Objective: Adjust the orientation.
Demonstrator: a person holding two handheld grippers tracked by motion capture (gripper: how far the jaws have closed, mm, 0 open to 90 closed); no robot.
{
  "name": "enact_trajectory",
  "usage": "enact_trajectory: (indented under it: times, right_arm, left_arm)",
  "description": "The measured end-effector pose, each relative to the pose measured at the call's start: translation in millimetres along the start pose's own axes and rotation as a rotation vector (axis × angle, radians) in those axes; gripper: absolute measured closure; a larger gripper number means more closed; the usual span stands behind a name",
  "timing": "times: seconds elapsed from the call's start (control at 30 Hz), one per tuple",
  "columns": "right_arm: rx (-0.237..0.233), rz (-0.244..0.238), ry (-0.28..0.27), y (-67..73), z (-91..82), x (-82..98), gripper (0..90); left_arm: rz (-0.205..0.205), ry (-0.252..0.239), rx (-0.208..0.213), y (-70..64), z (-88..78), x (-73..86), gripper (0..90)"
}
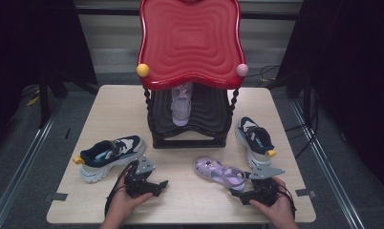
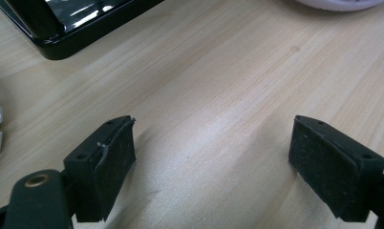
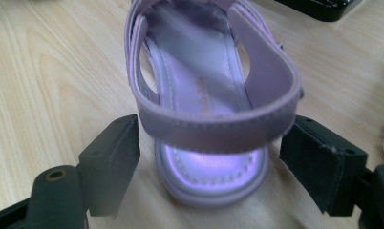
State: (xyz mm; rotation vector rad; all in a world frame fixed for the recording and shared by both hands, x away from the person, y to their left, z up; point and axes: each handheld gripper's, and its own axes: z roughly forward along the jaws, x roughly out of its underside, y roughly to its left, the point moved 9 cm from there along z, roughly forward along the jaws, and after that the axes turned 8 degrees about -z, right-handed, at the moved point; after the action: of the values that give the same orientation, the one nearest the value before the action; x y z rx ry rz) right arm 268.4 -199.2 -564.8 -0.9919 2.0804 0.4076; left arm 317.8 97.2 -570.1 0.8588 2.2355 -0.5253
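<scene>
Two risks — your right hand-held gripper [image 3: 207, 157] stands wide, the lilac sandal [image 3: 209, 95] heel strap between its pads, unpinched; close on the soft strap alone and it folds, slipping free.

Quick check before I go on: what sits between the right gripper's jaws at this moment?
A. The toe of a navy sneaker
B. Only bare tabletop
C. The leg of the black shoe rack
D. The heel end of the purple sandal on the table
D: in the right gripper view the purple sandal has its heel strap between the jaws of the right gripper, with small gaps at both pads.
</scene>
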Motion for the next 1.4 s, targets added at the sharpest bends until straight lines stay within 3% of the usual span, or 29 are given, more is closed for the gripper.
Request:
enact_trajectory:
  times: [0.2,0.47,0.87,1.4]
  right_arm:
    - [-0.003,-0.004,0.004,-0.7,7.1,-4.6,21.3]
    - [-0.003,-0.047,0.039,3.7,18.2,-8.8,23.0]
    - [0.013,-0.028,0.043,1.7,22.2,-11.4,23.3]
    - [0.032,-0.018,0.025,1.2,21.4,-12.9,34.2]
  left_arm:
    - [0.001,0.000,-0.002,0.2,0.0,0.0,15.5]
    - [0.001,0.000,0.000,0.1,0.0,0.0,15.5]
    - [-0.001,-0.001,0.001,-0.2,0.1,0.0,15.5]
    - [-0.001,-0.001,0.002,-0.2,0.1,0.0,15.5]
